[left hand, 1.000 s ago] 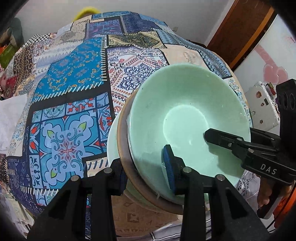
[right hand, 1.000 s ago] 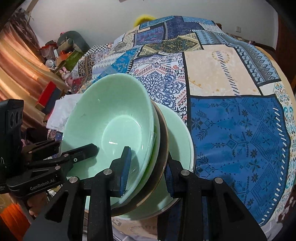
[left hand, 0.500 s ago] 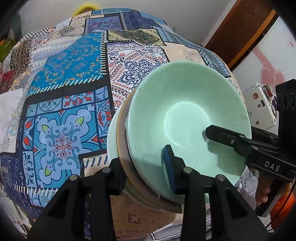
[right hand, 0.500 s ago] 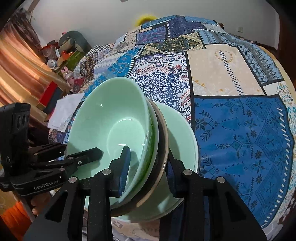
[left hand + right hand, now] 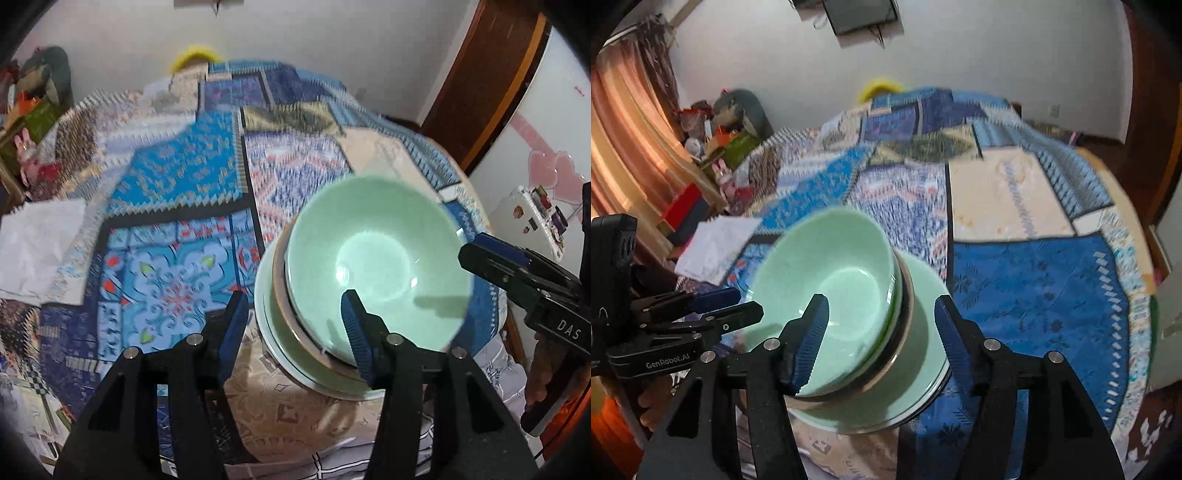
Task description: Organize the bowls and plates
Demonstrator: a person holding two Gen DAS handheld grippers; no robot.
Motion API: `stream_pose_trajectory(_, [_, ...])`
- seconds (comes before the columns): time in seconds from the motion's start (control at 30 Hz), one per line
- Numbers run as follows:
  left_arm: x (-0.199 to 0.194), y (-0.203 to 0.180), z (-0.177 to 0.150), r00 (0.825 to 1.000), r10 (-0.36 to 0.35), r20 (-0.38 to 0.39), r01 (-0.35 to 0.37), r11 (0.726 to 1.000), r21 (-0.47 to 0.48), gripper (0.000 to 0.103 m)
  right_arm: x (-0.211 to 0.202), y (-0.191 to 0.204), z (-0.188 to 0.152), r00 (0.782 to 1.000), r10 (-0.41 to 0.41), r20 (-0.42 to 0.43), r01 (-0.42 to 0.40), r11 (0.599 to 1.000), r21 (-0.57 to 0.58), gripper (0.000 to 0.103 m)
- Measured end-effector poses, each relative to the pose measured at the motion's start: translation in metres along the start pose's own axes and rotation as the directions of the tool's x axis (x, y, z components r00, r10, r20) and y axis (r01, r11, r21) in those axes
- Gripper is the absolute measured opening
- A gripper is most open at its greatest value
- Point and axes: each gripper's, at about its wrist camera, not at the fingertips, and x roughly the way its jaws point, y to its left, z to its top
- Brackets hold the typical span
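Both grippers have let go. Left gripper [image 5: 293,328] now stands wide, its fingers clear of the stack [image 5: 332,332] it pinched half a second ago; right gripper [image 5: 881,334] is wide too, straddling the same rim without clamping. Green bowl [image 5: 376,266] sits topmost on a brown-rimmed dish and a pale plate [image 5: 923,354], all resting on the patchwork quilt [image 5: 177,184] near the bed's front edge. Compared with earlier, both cameras sit farther back and higher from the stack, and the views blur. Stacking looks finished here.
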Motion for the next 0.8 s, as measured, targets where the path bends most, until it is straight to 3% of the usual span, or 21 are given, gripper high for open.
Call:
stream_pose_trajectory(0.17, [-0.055,-0.010,0.004,0.988,0.019,0.155,-0.021,1.000,0.016,0.055,-0.041,0.017,0.007,0.993,0.010,0.120,-0.004,0.999,-0.050,0.060])
stream_pose_trajectory(0.3, [-0.099,-0.019,0.002,0.956,0.018,0.293,-0.022,1.000,0.012,0.060,-0.077,0.033,0.008,0.973,0.026,0.230,-0.006,0.996,-0.087,0.062])
stream_pose_trajectory(0.47, [-0.150,-0.031,-0.010,0.888,0.035,0.458,-0.062,0.997,0.045,0.067,-0.108,0.051,0.005,0.942,0.046,0.332,-0.003,0.992,-0.129,0.071])
stream_pose_trajectory(0.6, [-0.173,-0.038,-0.020,0.835,0.060,0.547,-0.105,0.993,0.052,0.072,-0.129,0.057,-0.001,0.910,0.057,0.410,0.002,0.990,-0.142,0.078])
stream_pose_trajectory(0.8, [-0.194,-0.042,-0.039,0.744,0.070,0.664,-0.137,0.989,0.049,0.094,-0.141,0.060,-0.007,0.880,0.062,0.472,0.009,0.989,-0.146,0.090])
